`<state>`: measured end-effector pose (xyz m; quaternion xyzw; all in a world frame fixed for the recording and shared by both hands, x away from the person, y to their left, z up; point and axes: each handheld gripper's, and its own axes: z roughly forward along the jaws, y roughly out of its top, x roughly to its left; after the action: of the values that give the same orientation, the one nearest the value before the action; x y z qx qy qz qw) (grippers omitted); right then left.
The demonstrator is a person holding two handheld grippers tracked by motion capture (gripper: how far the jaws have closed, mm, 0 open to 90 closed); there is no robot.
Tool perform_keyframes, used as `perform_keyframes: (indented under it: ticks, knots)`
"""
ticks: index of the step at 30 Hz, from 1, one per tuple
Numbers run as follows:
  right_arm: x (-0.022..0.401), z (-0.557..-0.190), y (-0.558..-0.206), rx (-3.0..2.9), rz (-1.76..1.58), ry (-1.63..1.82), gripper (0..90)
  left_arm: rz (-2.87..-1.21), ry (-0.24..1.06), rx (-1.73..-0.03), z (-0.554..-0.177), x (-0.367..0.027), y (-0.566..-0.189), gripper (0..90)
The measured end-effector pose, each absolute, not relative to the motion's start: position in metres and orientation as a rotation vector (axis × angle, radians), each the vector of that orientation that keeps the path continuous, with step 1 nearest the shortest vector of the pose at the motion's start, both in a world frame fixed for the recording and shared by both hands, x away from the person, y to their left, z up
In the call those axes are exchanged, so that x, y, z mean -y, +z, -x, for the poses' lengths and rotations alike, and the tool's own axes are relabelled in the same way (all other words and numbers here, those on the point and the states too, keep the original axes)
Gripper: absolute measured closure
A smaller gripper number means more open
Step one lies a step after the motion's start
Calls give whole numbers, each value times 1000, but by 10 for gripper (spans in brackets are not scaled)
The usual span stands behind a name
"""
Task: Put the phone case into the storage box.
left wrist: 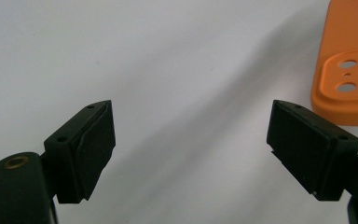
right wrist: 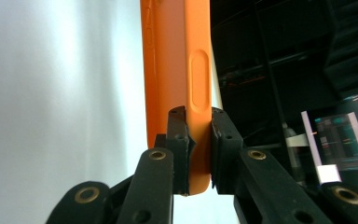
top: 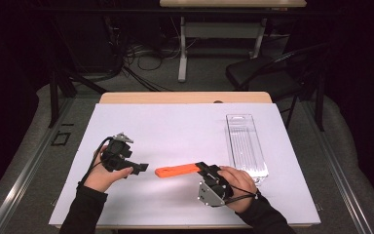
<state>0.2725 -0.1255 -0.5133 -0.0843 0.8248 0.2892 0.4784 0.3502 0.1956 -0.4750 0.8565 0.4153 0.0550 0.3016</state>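
i am at a table covered with a white sheet (top: 175,131), working two hand-held tongs. the thing in hand is an orange phone case (top: 176,170), and it sits near the middle of the sheet, held at one end and stretched out toward my left side. in the left gripper view the case's camera-cutout corner (left wrist: 347,74) shows at the upper right, with its two round holes.

step in hand, as i judge it: the case is gripped by one end, and the other tongs are coming in to take or steady the free end, perhaps for a handover or for moving it toward the clear plastic box (top: 246,146), which lies well apart at the far right of the sheet.

the right gripper (right wrist: 198,116) is pressed tight on the case's edge; both pads pinch the thin orange wall just below a long button bump, and the case stands up between them.

the left gripper (left wrist: 191,135) has its jaws spread wide with nothing between them, only bare sheet. the case corner lies beyond its right-hand pad, near but not touching.

the next move, i think, calls for shifting the left tongs sideways until the free end sits squarely between the pads, then closing gently, while the right grip holds firm so the case does not twist.
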Motion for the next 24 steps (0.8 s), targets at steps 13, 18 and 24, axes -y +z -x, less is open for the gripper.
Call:
perform_keyframes:
  ticks: [13,18,24]
  knots:
    - [135,-280,-507,-2179,-66,973,810,-2237,182,-1084,-346,-200,-470,157]
    - [142,-285,-506,-2219,-207,1098,810,-2220,178,-1060,-345,-197,-469,159]
    - [148,-291,-508,-2241,-371,1256,810,-2185,146,-1027,-343,-193,-468,166]
